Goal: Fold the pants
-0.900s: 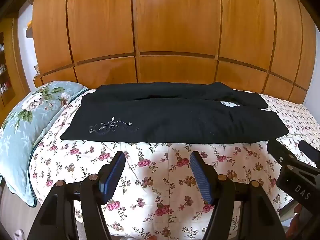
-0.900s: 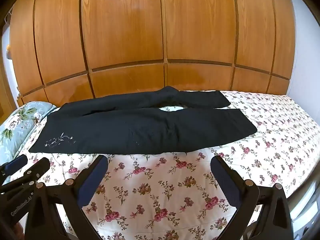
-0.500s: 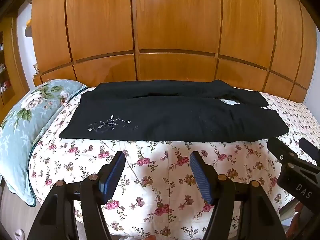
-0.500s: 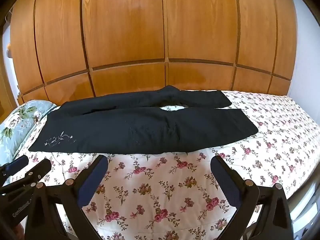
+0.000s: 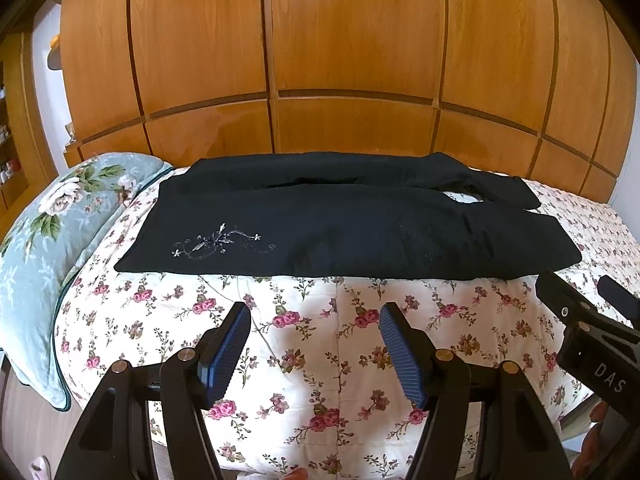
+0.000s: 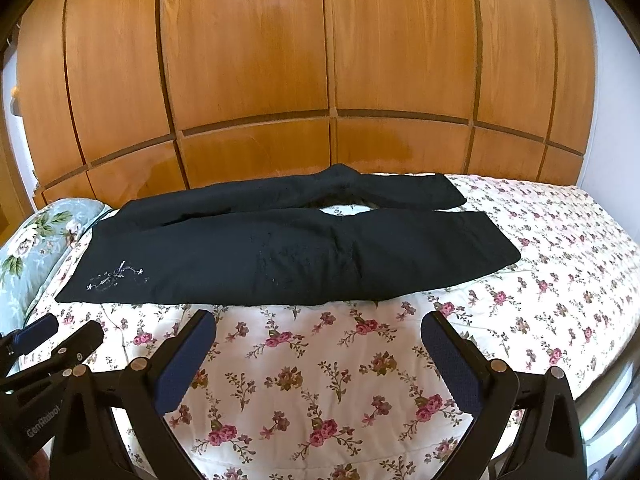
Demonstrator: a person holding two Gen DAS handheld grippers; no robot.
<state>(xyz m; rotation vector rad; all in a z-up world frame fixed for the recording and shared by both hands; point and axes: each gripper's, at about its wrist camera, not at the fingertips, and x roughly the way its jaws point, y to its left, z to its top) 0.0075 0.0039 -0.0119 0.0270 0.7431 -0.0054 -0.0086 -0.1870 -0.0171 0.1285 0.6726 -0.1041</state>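
Black pants (image 5: 340,228) lie spread flat across the floral bedspread, both legs side by side, with pale embroidery (image 5: 218,240) at the left end. They also show in the right wrist view (image 6: 280,248). My left gripper (image 5: 314,318) is open and empty, above the bed's near part, short of the pants. My right gripper (image 6: 320,326) is open wider and empty, also short of the pants' near edge. The right gripper shows at the right edge of the left view (image 5: 588,300), and the left gripper at the left edge of the right view (image 6: 60,334).
A floral bedspread (image 5: 320,360) covers the bed. A light green flowered pillow (image 5: 48,232) lies at the left end. Wooden wardrobe doors (image 5: 352,60) stand behind the bed. The bed's right edge (image 6: 608,392) drops off near the right gripper.
Both views have shifted slightly, with the pants now a touch higher in frame. Both grippers stay open and empty.
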